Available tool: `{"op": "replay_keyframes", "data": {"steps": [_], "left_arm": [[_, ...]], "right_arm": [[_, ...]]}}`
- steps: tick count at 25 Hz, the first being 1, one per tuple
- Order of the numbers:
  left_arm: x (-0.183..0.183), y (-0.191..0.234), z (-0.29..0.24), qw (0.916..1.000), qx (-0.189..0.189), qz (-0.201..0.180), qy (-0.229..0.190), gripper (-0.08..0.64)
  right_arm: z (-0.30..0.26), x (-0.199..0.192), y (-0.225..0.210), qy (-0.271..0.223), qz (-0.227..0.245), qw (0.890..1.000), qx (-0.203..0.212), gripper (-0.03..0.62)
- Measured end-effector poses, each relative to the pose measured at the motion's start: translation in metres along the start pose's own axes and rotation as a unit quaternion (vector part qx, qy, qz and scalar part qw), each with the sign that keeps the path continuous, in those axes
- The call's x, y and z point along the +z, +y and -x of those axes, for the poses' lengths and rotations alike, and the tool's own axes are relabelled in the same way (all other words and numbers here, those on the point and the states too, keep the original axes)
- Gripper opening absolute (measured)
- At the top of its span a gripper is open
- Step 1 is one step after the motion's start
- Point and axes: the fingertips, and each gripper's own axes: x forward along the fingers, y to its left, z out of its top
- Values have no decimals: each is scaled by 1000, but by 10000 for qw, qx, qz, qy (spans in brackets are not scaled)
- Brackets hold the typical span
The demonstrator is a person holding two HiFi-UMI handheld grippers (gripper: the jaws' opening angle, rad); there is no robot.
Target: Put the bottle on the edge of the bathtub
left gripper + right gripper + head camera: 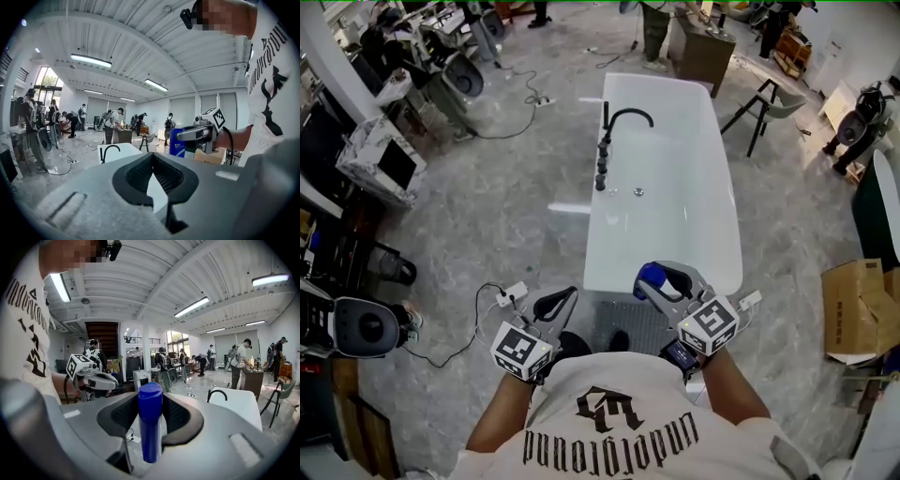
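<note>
Nearest the person, the left gripper [555, 304] had its fingers [133, 176] closed together on nothing. Beside it, the right gripper [664, 278] had its fingers [180, 416] clamped on the blue bottle [150, 420], which stood upright with its cap on top. Both were held in the air at the near end of the white bathtub [675, 211], whose black faucet [606, 131] stood on its left edge farther off.

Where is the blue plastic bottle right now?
The blue plastic bottle stands upright between the jaws of the right gripper. In the head view it is right of centre, by the near end of the white bathtub.
</note>
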Motion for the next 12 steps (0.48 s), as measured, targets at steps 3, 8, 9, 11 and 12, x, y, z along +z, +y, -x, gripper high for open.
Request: {"op": "replay_keyframes", "data": {"steps": [3,8,9,11,12], "left_arm": [[-4,13,-14,10000,-16,63,38,8],[-4,36,-40,9997,-175,109,103,8],[-4,41,-45,9996,-214,111,110,8],[-8,55,-54,9995,-262,127,156,8],[-11,63,-58,9993,-285,136,195,8]], "right_arm": [[-8,-2,-16,9,-61,10000,-34,153],[-26,-6,-40,137,-94,9998,-119,153],[-31,-6,-44,159,-93,9997,-140,153],[-41,-7,-51,189,-91,9996,-175,153],[-47,-8,-55,200,-100,9996,-198,153]]}}
